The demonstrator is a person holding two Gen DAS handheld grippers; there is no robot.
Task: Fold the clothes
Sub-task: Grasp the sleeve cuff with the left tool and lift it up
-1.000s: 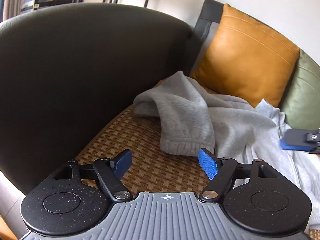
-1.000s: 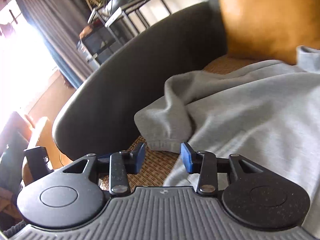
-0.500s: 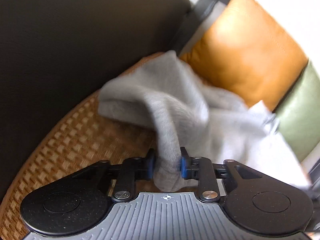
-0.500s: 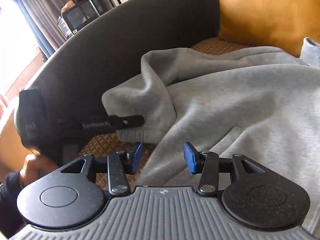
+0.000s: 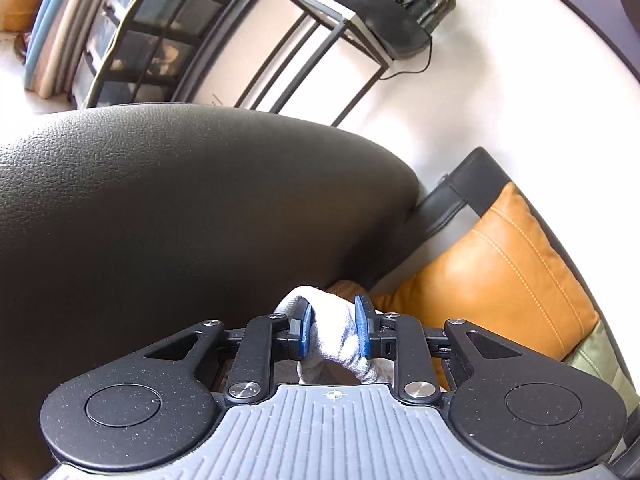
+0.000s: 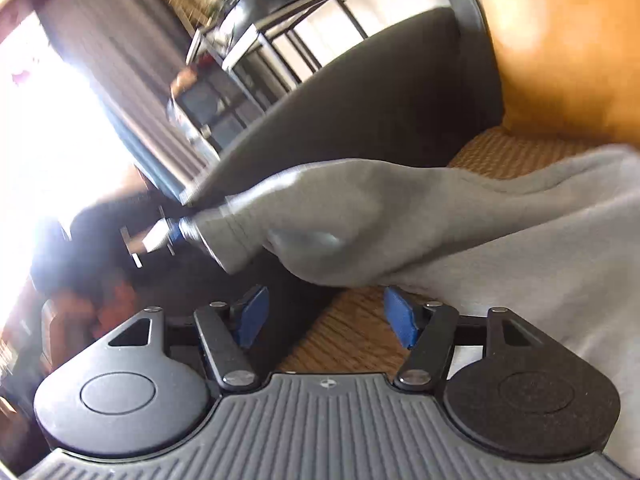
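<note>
In the left wrist view, a black shelf rack (image 5: 132,36) is standing at far left beyond the sofa, with a metal side table (image 5: 320,44) beside it carrying a dark tray of plants (image 5: 380,4). The dark armrest (image 5: 180,216) is filling the middle of the frame. Below it, the left gripper (image 5: 331,330) is clamping a bunched fold of the grey sweatshirt (image 5: 334,336) between its blue pads (image 5: 305,330), with cloth bulging above and hanging below the jaws. To the right, an orange cushion (image 5: 500,284) is leaning against the sofa back, and a green cushion (image 5: 600,356) is showing at the edge just beyond it.

In the right wrist view, bright window light and curtains (image 6: 100,60) are taking up the left side. The left gripper (image 6: 176,236) is appearing there as a blurred dark shape, seemingly holding the sleeve cuff (image 6: 224,240) and stretching the sleeve out in the air in front of the armrest (image 6: 380,92). The right gripper (image 6: 326,314) is standing wide open, its pads (image 6: 400,316) apart and holding nothing, hovering over the woven mat (image 6: 352,336) just below the raised sleeve. Further right, the sweatshirt (image 6: 540,240) is lying spread over the seat, touching the right pad's side, with the orange cushion (image 6: 568,40) behind it.
</note>
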